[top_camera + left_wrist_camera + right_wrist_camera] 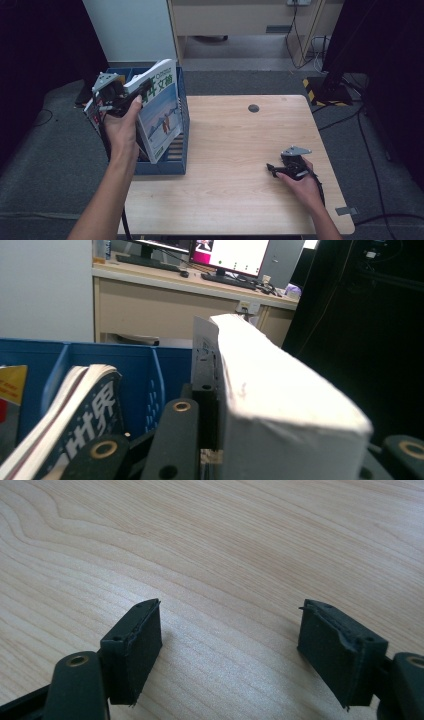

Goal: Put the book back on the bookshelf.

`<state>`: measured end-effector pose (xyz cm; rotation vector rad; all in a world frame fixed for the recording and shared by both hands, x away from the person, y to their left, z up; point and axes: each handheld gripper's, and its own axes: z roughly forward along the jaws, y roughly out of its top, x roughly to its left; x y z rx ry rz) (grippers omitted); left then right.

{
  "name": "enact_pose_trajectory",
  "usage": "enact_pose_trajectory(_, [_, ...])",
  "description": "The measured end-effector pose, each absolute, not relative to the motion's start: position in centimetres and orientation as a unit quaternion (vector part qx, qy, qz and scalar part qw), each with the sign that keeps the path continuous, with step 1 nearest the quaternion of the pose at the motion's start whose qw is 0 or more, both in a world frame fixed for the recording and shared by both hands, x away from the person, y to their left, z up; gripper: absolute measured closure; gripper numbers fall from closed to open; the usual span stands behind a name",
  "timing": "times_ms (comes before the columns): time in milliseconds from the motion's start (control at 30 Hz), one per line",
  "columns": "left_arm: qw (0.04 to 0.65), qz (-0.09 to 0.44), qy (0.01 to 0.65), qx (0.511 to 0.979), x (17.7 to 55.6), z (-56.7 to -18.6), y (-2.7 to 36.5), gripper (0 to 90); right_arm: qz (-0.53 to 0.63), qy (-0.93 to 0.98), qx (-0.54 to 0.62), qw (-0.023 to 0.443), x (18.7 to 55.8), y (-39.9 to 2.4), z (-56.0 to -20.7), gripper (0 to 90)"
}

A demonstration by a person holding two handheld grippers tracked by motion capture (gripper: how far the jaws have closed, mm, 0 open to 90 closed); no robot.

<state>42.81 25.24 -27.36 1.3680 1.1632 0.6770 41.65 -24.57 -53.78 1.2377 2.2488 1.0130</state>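
Observation:
A thick book (161,107) with a white and light-blue cover and green characters stands tilted in the blue file box (181,150) at the table's left edge. My left gripper (141,93) is shut on the book's upper part. In the left gripper view the book's white page block (280,390) sits between the jaws, with one pad (204,385) pressed against its cover. My right gripper (273,169) rests low over the wooden table (230,145) at the front right. Its jaws (230,630) are open, with bare wood between them.
Another book with a dark blue cover (85,415) leans in the box's neighbouring compartment, and more magazines (92,112) stand at the box's left. A round cable hole (253,108) marks the table's far side. Cables and a stand base (330,90) lie on the floor beyond.

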Motion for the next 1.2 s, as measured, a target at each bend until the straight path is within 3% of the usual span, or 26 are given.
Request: enact_pose_trajectory(1200, [0.584, 0.269, 0.486, 0.591, 45.1, -29.2, 24.8, 72.6, 0.360, 0.800, 0.441, 0.189, 41.6, -24.6, -53.8, 25.2])
